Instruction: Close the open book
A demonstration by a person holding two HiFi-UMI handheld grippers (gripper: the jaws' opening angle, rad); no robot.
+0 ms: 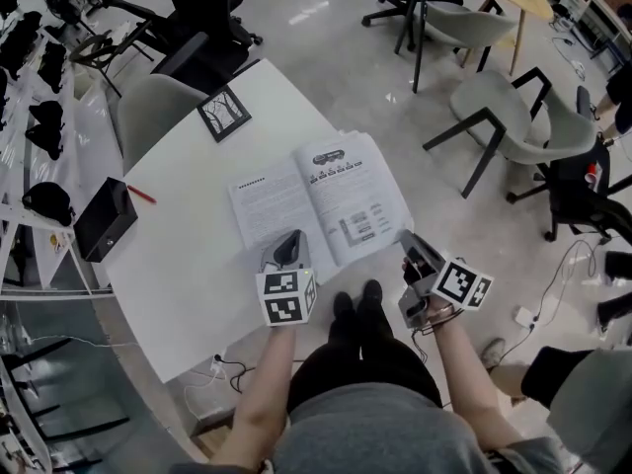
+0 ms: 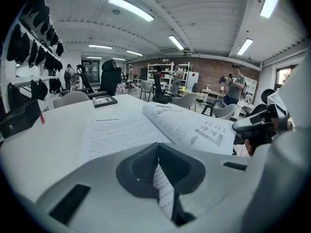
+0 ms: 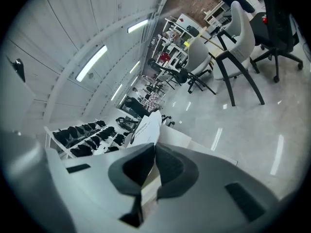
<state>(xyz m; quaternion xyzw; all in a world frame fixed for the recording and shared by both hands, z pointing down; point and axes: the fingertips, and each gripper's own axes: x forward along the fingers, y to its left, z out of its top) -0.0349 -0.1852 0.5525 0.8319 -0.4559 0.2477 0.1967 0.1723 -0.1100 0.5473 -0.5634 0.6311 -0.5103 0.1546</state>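
On the white table (image 1: pixel 188 294), far left, sits a black box (image 1: pixel 104 220) with a red pen (image 1: pixel 141 195) just beside it, and a small frame (image 1: pixel 224 113) lies further back. My left claw (image 1: pixel 287 250) is at the near edge of the left-hand page, jaws pressed together on a printed leaf. The book (image 1: pixel 316 200) lies open in the table's middle, pages up. My right claw (image 1: pixel 410 245) is at the book's near right corner, jaws nearly closed on the paper's edge. Grey chairs (image 1: pixel 513 107) stand on the floor beyond, at the right.
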